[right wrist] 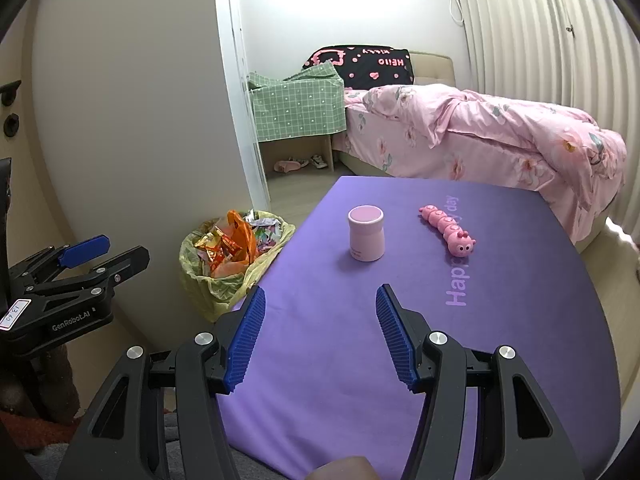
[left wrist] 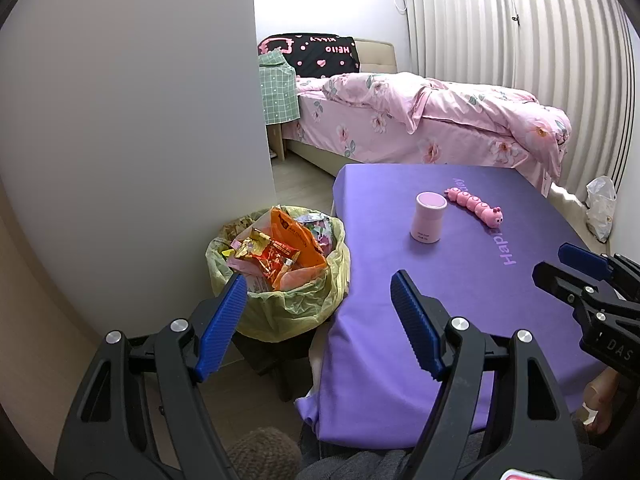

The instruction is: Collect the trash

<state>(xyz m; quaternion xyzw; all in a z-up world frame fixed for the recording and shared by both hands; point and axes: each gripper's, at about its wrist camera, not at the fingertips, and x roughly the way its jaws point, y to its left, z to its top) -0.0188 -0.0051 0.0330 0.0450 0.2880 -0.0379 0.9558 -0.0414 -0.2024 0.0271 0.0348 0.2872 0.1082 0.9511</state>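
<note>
L gripper [left wrist: 318, 300] jaws spread, nothing btwn them, hanging over the gap btwn trash bin [left wrist: 276, 280] and bench [left wrist: 480, 300]. R gripper [right wrist: 320, 312] jaws also spread, empty, above bench near edge. Bin w/ yellow liner sits on floor at bench's 9 o'clock, stuffed w/ wrappers [left wrist: 276, 256]. On bench: pink cup [right wrist: 365, 238], caterpillar toy [right wrist: 448, 230] at its 3 o'clock, apart.

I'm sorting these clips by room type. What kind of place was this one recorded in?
Most likely a home bedroom. A bed with pink floral bedding stands along a curtained wall, and a purple-covered table sits beside a lined trash bin full of wrappers.
</note>
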